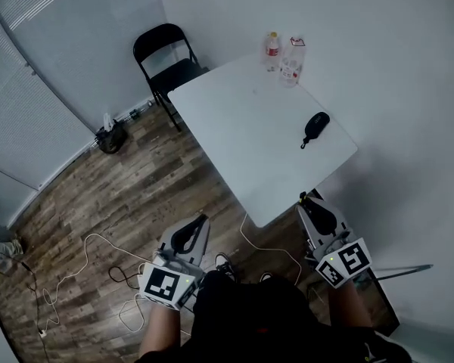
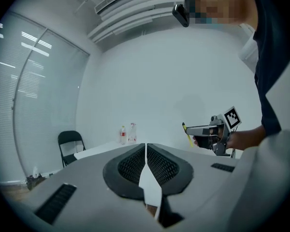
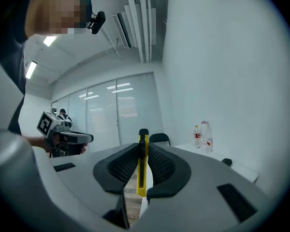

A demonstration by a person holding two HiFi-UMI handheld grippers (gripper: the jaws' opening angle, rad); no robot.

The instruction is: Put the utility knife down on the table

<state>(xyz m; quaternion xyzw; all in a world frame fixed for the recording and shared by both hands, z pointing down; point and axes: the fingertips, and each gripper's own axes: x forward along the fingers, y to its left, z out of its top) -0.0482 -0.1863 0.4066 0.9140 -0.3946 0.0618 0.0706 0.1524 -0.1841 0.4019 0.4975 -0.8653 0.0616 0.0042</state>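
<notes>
Right gripper view: the right tongs (image 3: 143,151) are clamped on the utility knife (image 3: 142,178). Its yellow body stands upright between the two ribbed pads, and its dark end pokes out above them.
Left gripper view: the left tongs (image 2: 145,149) are pressed together along one seam with nothing between them, held level beside the other hand.
Knife's place: in the air in the right tongs, short of the near corner of the desk (image 1: 257,138). It hangs over the wooden floor (image 1: 98,195) and touches no surface.
Progress: the knife is in hand but the putting-down has not begun, as far as I can judge. What is left is to bring it over the desk, lower it until it rests, loosen the right tongs and draw them back.
Desk top: mostly bare white. A small black object (image 1: 315,125) lies near the right edge and two bottles (image 1: 281,55) stand at the far corner. A broad free patch lies between these and the near corner.
Edges: the near corner points at the person and the top falls away on both sides of it. A knife set right at that corner could slide off, so a spot further in looks safer.
Room to move: the wall (image 1: 408,89) runs close along the desk's right side, which leaves little room there. The left side is open floor, with white cables (image 1: 91,255) lying near the person's feet. A black folding chair (image 1: 166,55) stands by the far left corner, well apart from the likely path.
</notes>
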